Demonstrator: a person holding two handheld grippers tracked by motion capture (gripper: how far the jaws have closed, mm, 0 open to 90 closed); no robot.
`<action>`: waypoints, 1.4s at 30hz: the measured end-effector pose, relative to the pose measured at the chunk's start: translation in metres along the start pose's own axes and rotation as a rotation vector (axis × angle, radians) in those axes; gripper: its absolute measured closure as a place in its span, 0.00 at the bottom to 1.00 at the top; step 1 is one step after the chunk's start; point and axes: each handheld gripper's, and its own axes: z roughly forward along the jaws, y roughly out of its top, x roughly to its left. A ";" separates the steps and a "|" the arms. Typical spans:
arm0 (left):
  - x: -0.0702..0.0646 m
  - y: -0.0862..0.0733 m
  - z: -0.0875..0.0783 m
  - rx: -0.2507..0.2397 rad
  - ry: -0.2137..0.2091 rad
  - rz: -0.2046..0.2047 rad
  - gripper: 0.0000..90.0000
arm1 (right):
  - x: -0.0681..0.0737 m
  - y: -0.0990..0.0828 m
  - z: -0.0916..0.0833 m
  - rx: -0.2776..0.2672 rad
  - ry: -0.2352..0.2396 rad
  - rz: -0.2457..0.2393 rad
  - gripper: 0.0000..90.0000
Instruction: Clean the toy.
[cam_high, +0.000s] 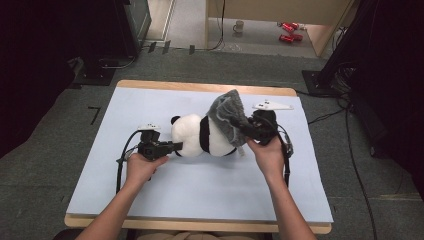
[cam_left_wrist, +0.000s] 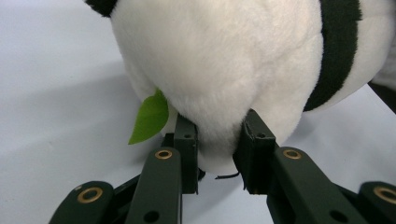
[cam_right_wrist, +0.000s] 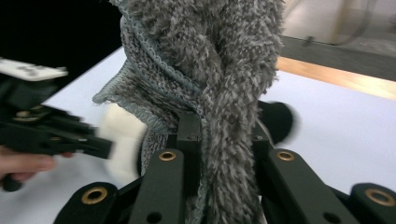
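Observation:
A black-and-white plush panda lies on its side in the middle of the pale blue table sheet. My left gripper is shut on the panda's white fur at its left end; a green felt leaf pokes out beside the jaws. A fuzzy grey knitted garment covers the panda's right part and rises above it. My right gripper is shut on a fold of that grey knit, holding it up. In the right gripper view the left gripper shows blurred at the left.
A white flat piece lies near the sheet's far right corner. The wooden table edge borders the sheet. Beyond it are grey floor, cables, a mug and red cans.

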 end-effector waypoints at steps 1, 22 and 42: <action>-0.001 -0.001 0.000 -0.001 0.002 0.008 0.81 | 0.007 0.001 0.004 0.007 0.019 -0.008 0.84; -0.024 -0.014 -0.007 0.004 0.042 0.044 0.80 | 0.083 -0.022 0.090 0.185 0.156 -0.187 0.83; -0.001 -0.001 -0.003 0.006 -0.003 0.004 0.81 | 0.023 -0.013 0.051 0.143 0.007 -0.100 0.83</action>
